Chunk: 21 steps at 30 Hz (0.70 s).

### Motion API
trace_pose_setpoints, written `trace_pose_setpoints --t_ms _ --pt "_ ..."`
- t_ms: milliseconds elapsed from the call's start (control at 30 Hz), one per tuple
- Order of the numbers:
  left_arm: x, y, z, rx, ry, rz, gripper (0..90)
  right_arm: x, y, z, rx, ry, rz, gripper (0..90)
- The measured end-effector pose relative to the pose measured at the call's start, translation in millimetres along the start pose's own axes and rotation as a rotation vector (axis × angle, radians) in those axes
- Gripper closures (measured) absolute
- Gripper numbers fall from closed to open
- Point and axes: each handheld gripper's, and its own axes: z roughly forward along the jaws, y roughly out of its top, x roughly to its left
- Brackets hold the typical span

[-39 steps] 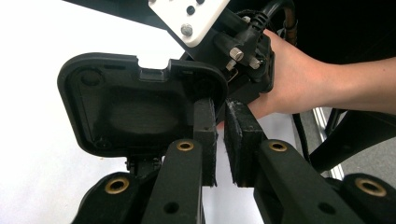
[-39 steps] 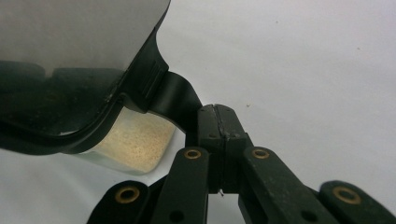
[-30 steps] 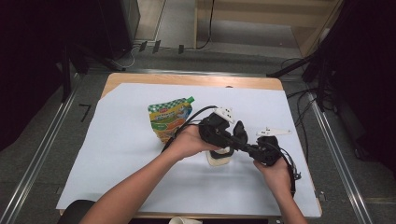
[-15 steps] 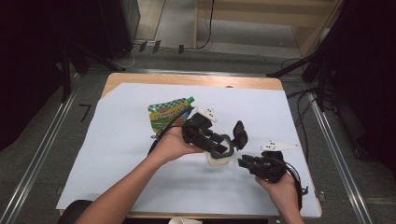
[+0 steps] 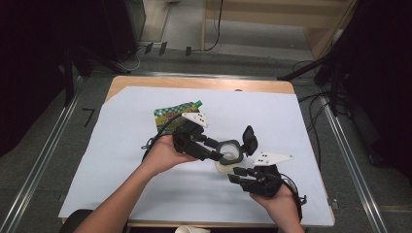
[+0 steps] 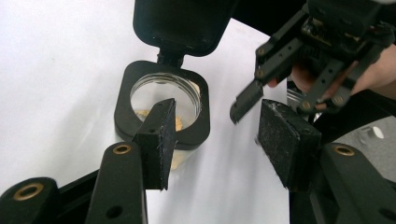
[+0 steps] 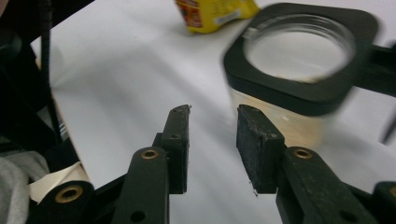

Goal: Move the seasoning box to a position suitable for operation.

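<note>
Black jaws first: my right gripper, nearest me at the table's front right, has just been opening and stands parted with nothing between the pads, well short of the jar in its own view. Left gripper is released too, jaws just been opening, one pad hanging over the jar rim and the other off to the side, neither one pressing as far as I can see.

The jar sits mid-table on the white sheet, clear body with some pale yellowish stuff at the bottom, black square collar, and its flip lid standing open. Looks like the lid-opening bit is done and both hands are letting go.

My tip: back straight out, don't clip that collar or the jar tips. Farther back, the green-and-yellow pouch is probably up next; take it by the body, not the cap.
</note>
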Motion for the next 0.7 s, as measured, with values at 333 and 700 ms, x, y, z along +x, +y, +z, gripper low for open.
trace_pose_setpoints --t_ms 333,700 --pt "5.5 -10.4 -22.0 -0.014 0.031 -0.018 47.1 15.9 17.1 24.4 0.031 0.037 -0.018 63.6" --pt "7.3 -29.0 -49.7 -0.031 0.073 -0.059 44.8 19.1 62.1 37.5 0.030 0.017 -0.057 61.7"
